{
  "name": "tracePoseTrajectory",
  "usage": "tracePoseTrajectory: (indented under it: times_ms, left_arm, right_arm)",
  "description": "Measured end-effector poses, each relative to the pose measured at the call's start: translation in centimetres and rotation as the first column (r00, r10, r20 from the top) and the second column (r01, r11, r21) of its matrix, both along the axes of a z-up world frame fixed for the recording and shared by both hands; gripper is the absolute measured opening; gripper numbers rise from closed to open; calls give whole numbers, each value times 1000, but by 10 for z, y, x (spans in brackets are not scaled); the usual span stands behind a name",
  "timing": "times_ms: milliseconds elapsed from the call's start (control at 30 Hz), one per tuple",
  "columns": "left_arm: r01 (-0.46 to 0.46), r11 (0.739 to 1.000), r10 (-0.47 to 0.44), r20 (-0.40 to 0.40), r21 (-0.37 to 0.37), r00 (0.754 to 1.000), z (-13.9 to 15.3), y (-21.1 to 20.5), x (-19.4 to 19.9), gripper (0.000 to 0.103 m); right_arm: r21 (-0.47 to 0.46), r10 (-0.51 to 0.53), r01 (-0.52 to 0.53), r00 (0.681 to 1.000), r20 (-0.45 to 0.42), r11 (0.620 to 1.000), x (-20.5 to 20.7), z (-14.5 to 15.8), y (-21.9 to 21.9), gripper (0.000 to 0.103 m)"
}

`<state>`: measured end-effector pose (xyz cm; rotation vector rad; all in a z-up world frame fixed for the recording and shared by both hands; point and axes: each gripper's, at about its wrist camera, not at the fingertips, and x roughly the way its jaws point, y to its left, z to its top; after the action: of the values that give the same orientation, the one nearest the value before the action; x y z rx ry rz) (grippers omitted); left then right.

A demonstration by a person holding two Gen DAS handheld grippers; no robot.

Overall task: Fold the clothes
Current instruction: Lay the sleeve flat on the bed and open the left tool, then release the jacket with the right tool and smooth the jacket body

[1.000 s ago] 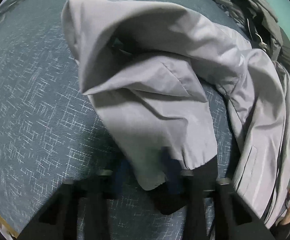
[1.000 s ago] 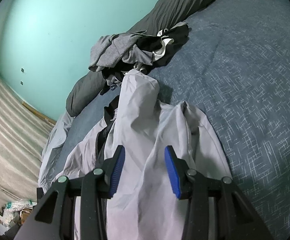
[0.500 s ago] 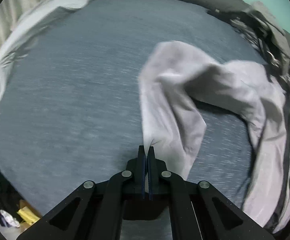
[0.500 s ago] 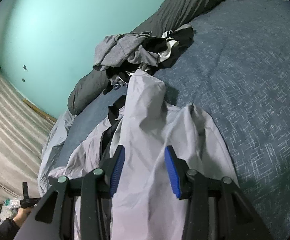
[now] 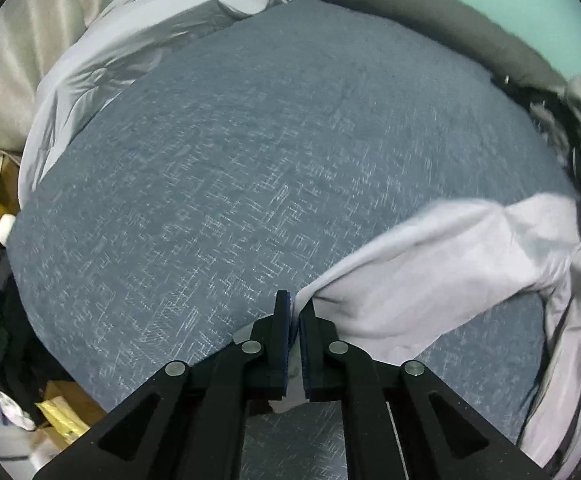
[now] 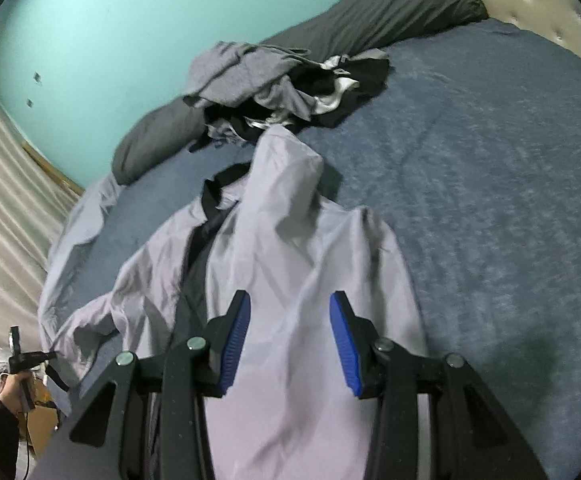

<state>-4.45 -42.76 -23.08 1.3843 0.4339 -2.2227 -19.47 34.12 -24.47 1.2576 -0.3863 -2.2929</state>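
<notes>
Since the earlier pictures the sleeve (image 5: 422, 280) has been drawn from a crumpled heap into a taut band, and the left wrist view has swung across the bed toward its far edge.

The pale grey jacket (image 6: 298, 264) is lying face up on the blue bedspread (image 5: 250, 168), its hood pointing to 12 o'clock in the right wrist view and its dark-lined front gaping open at 10 o'clock. The sleeve is stretching from the jacket's body at 3 o'clock in the left wrist view down to the left gripper (image 5: 293, 312), whose jaws are pinching shut on the cuff end. The right gripper (image 6: 289, 336) is hovering over the jacket's lower body with its blue pads spread wide, gripping nothing.

Judging by this, the sleeve is being pulled outward to spread it. The danger is that the body is pinned by nothing: the pull could be dragging the whole slippery jacket sideways and rumpling the open front. Only a thin edge of cloth is sitting between the left jaws, so it could also be slipping free under tension.

Farther out, a pile of other clothes (image 6: 282, 88) is lying just beyond the hood at 12 o'clock, close enough for the hood to be snagging it. A dark pillow (image 6: 370, 20) is resting behind that.
</notes>
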Motion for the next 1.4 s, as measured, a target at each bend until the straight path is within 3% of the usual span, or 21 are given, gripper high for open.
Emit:
tracePoseTrajectory:
  times_ms: [33, 133, 200, 367, 467, 800, 833, 900, 933, 1000, 1100, 1400]
  left_arm:
    - [12, 1000, -12, -13, -2, 1000, 1, 2, 2, 6]
    - [46, 999, -47, -48, -17, 998, 7, 14, 6, 12]
    - [65, 998, -64, -91, -1, 994, 12, 21, 10, 26]
    - [137, 990, -133, -156, 16, 979, 28, 48, 13, 36]
    - [177, 982, -162, -199, 64, 967, 36, 65, 14, 37]
    - [331, 937, -297, -251, 107, 921, 55, 133, -1, 38]
    - [344, 932, -309, -253, 110, 917, 55, 140, -3, 38]
    - [361, 926, -324, -254, 115, 911, 55, 150, -7, 39]
    - [370, 921, -332, -255, 119, 908, 54, 156, -9, 39]
    - [388, 913, -348, -256, 128, 902, 53, 167, -12, 39]
    - [410, 903, -370, -251, 131, 895, 52, 181, -17, 39]
    - [444, 886, -405, -246, 132, 881, 54, 202, -26, 39]
  right_arm:
    - [17, 2, -3, 1000, 16, 1000, 0, -1, 3, 42]
    - [55, 4, -8, 997, 80, 998, 4, -7, 13, 56]
    - [77, -6, -3, 993, 119, 997, 7, -13, 21, 56]
    - [153, -15, -9, 987, 158, 988, 18, -22, 39, 56]
    - [171, -21, -13, 981, 192, 985, 23, -30, 50, 57]
    - [244, 26, -111, 945, 327, 963, 39, -81, 46, 56]
    - [238, 34, -119, 942, 333, 964, 40, -84, 45, 53]
    - [218, 62, -142, 940, 335, 966, 43, -88, 42, 33]
    - [209, 71, -147, 940, 332, 967, 44, -89, 41, 29]
    - [188, 80, -147, 943, 323, 971, 46, -88, 42, 11]
    - [181, 94, -151, 953, 290, 972, 48, -78, 43, 4]
    - [237, 91, -115, 990, 111, 965, 43, -11, 70, 3]
